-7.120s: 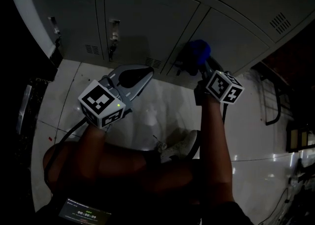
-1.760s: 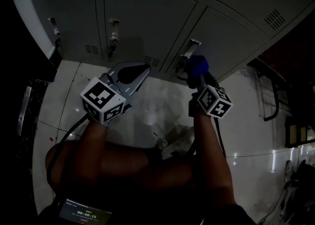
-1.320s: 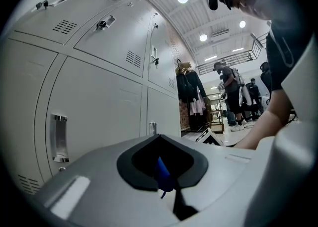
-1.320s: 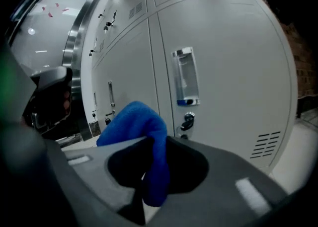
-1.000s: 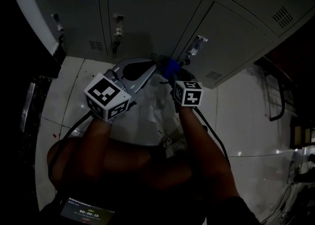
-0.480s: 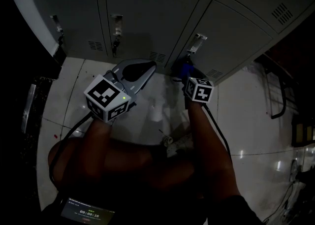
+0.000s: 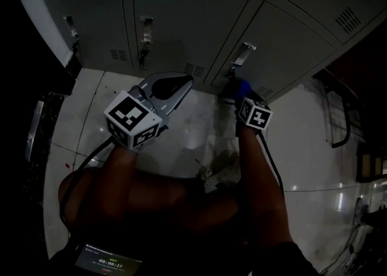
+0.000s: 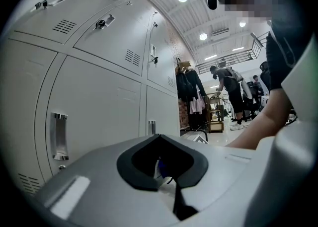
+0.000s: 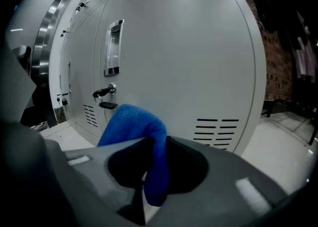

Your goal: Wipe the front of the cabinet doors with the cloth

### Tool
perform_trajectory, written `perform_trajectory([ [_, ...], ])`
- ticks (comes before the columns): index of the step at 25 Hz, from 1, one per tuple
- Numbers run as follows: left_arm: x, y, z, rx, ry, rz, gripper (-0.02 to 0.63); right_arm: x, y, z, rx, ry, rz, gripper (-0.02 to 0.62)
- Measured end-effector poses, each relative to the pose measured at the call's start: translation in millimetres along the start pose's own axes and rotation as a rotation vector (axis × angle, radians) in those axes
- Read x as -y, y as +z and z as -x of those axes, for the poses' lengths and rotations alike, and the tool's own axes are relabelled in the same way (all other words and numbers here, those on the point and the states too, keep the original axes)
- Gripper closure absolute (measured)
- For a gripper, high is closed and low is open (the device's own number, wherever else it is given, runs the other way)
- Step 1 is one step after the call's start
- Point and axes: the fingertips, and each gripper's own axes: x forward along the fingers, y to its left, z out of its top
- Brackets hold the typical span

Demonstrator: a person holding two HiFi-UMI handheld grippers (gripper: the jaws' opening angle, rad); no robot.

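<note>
Grey metal cabinet doors (image 7: 181, 15) run along the top of the head view, low near the floor. My right gripper (image 7: 240, 95) is shut on a blue cloth (image 7: 243, 86), which sits at the bottom edge of the right lower door (image 7: 290, 45), just under its handle (image 7: 240, 54). In the right gripper view the cloth (image 9: 134, 121) bulges out of the gripper (image 9: 149, 171) in front of that door (image 9: 198, 62), whether it touches I cannot tell. My left gripper (image 7: 175, 84) hovers shut and empty before the middle door (image 8: 99, 102).
Each door has a handle (image 9: 114, 47), a lock knob (image 9: 104, 92) and vent slots (image 9: 213, 131). Below are a glossy white tiled floor (image 7: 314, 148), the person's legs and shoe (image 7: 211, 175), and cables. A dark metal frame (image 7: 335, 118) stands right. People (image 8: 228, 92) stand far off.
The right gripper with the cloth swept left along the doors' bottom a second ago, then came back right under the handle. The left gripper has stayed put.
</note>
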Motion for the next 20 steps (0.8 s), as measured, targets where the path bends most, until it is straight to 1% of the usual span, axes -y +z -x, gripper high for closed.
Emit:
perform_trajectory([
  [4, -1.4, -1.8, -0.2, 0.002, -0.003, -0.005, 0.603, 27.9, -3.1, 5.2, -0.003, -0.064, -0.033, 0.532],
  [9, -1.0, -2.0, -0.8, 0.003, -0.004, -0.007, 0.603, 58.3, -13.4, 14.3, -0.021, -0.129, -0.137, 0.532],
  [14, -0.7, 0.9, -0.3, 0.002, 0.003, 0.003, 0.603, 102.4, -14.1, 23.5, 0.009, -0.235, -0.144, 0.532],
  [17, 1.0, -2.0, -0.8, -0.001, -0.007, -0.005, 0.603, 117.5, -9.7, 27.4, 0.025, -0.265, -0.094, 0.532],
  [18, 1.0, -1.7, -0.6, 0.000, -0.007, -0.005, 0.603, 120.6, -10.1, 28.6, 0.023, -0.274, -0.091, 0.532],
  [20, 0.3, 0.3, 0.0, 0.002, -0.002, -0.003, 0.603, 125.8, -16.2, 31.1, 0.002, -0.289, -0.124, 0.532],
])
